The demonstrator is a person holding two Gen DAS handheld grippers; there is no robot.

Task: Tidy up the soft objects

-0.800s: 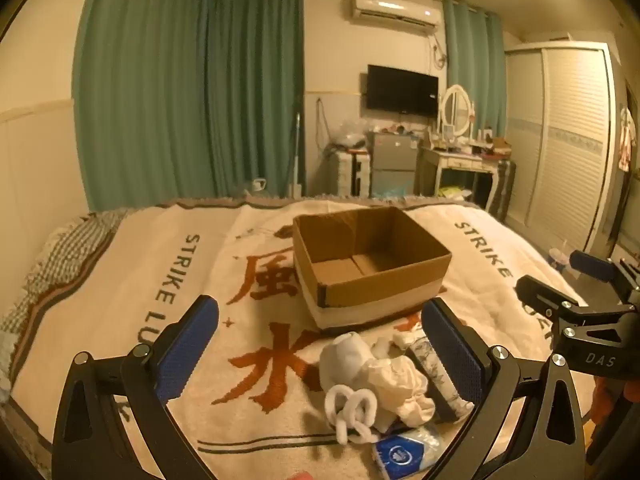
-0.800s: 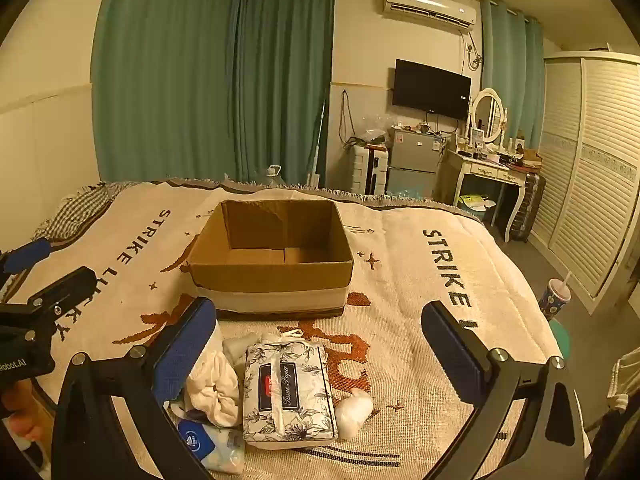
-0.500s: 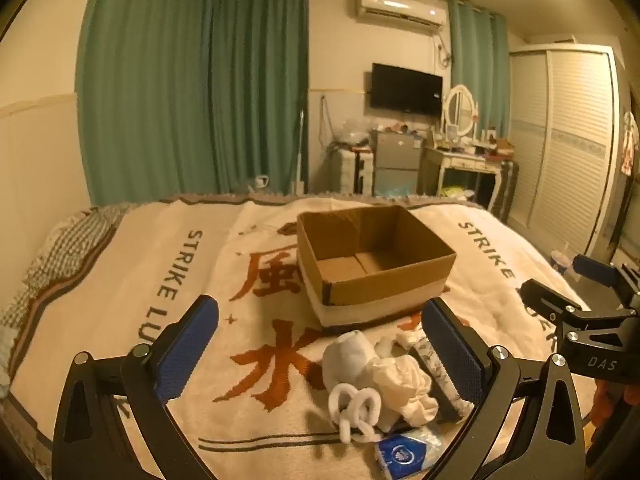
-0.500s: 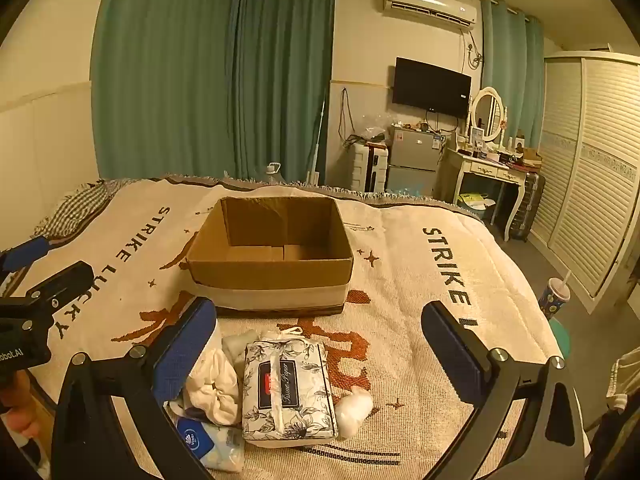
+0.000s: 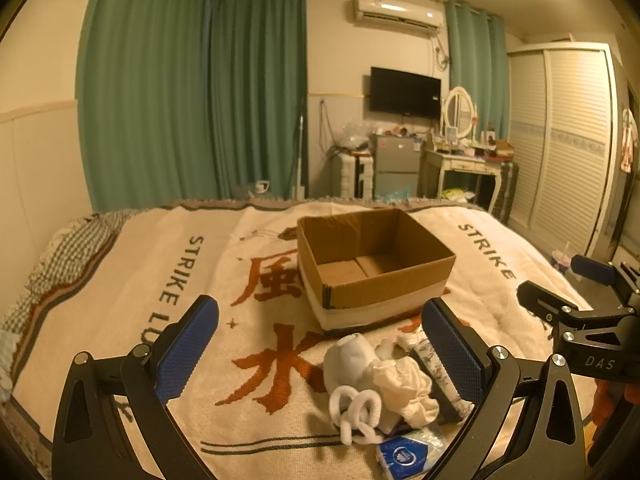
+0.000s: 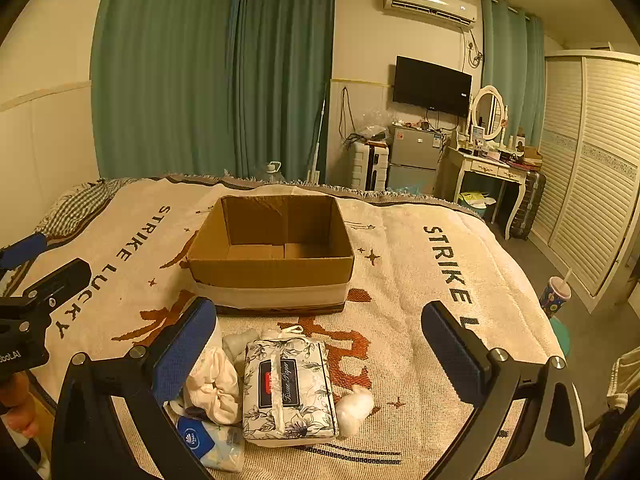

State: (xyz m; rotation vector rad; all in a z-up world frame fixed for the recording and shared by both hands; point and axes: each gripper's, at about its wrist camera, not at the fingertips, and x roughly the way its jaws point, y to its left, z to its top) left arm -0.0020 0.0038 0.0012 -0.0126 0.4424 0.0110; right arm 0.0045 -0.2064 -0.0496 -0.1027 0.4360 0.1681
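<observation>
**Mia:** On the bed [image 6: 420,280], going left to right in the right wrist view: the blue-and-white tissue packet [image 6: 208,444] at the near edge, the cream scrunchie [image 6: 212,388] just above it, the flowered tissue pack [image 6: 290,388] beside that, then a small white puff [image 6: 354,404] touching the pack's right corner. Behind them all sits the cardboard box [image 6: 272,276], which looks empty.

**Jon:** And the grippers?

**Mia:** Both hover above the pile with nothing between their jaws. The left gripper [image 5: 320,354] has its jaws spread wide, and so does the right gripper [image 6: 320,354].

**Jon:** So which piece first?

**Mia:** I'd judge the flowered pack suits the right gripper best: it lies almost centred between those jaws. Come down over its long sides, close gently so the soft wrapper doesn't buckle, then lift clear of the puff before carrying it over the box's near wall.

**Jon:** The left one?

**Mia:** From the left wrist view, the white plush toy [image 5: 352,364] and the white loops [image 5: 356,412] lie toward its right jaw. It should shift right first, otherwise it will likely drag the scrunchie along.
</observation>
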